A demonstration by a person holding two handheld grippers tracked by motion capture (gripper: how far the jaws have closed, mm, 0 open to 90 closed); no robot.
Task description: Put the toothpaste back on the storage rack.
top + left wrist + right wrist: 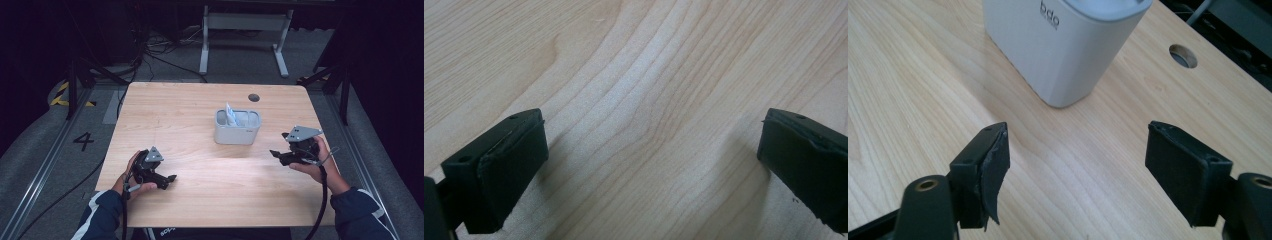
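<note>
- A wooden table [210,175] is seen from above, with a grey bin [237,127] standing upright near its middle, slightly toward the far edge.
- A white-and-blue packet [231,114] is seen sticking up from the left part of the bin; what it is cannot be told.
- A round hole [254,97] is set in the tabletop beyond the bin, near the far edge.
- The left gripper [171,178] is held in the left hand [134,175] low over the near-left part of the table, well apart from the bin.
- In the left gripper view, its jaws are spread wide, with nothing but bare wood grain [644,115] between them.
- The right gripper [274,153] is held in the right hand [315,162] over the right side of the table, its jaws turned toward the bin.
- In the right gripper view, its jaws are likewise spread wide and nothing is pinched; the pad on the left-hand jaw looks frayed at its lower edge.
- The bin [1063,45] is seen ahead of the right gripper's jaws, near but not touched, with the letters "bdo" printed on its wall.
- The hole [1183,55] is seen to the right of the bin in that view.
- Dark sleeves with white stripes are seen at the bottom of the high view.
- A cable is seen trailing from each gripper toward the near table edge.
</note>
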